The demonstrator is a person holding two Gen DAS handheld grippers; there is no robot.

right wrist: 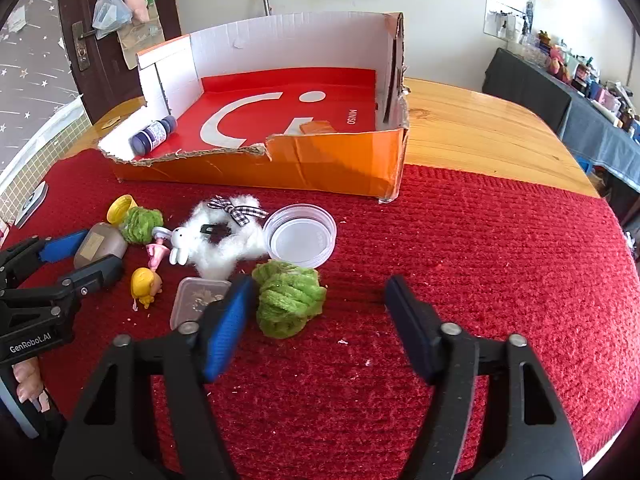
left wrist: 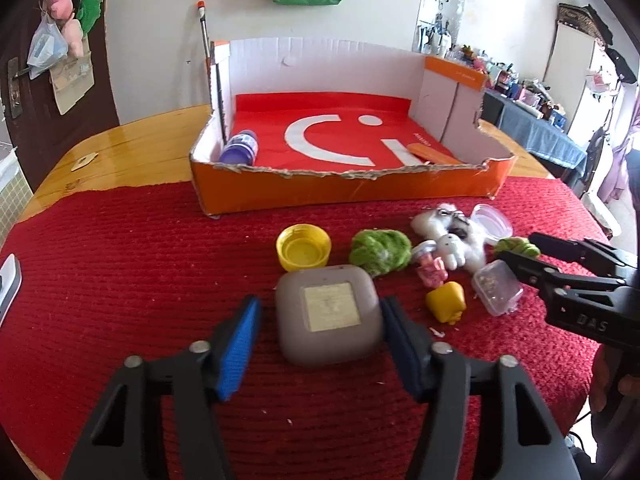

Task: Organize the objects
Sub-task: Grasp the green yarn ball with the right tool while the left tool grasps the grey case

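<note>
A grey rounded case (left wrist: 328, 312) lies on the red cloth between the blue pads of my left gripper (left wrist: 320, 308). The right pad sits at its side, while a narrow gap shows at the left pad, so the gripper is open. In the right wrist view, my right gripper (right wrist: 320, 284) is open over a green fuzzy ball (right wrist: 288, 300), which lies close to the left finger and far from the right one. The orange box (left wrist: 340, 192) with a red floor stands behind, holding a purple bottle (left wrist: 240, 146) and an orange flat piece (left wrist: 432, 154).
Between the grippers lie a yellow cap (left wrist: 304, 248), a second green fuzzy ball (left wrist: 380, 252), a white fluffy toy (right wrist: 228, 232), a clear round lid (right wrist: 302, 236), a small clear box (right wrist: 198, 296) and a yellow figurine (right wrist: 144, 282). The wooden table (right wrist: 480, 136) extends beyond the cloth.
</note>
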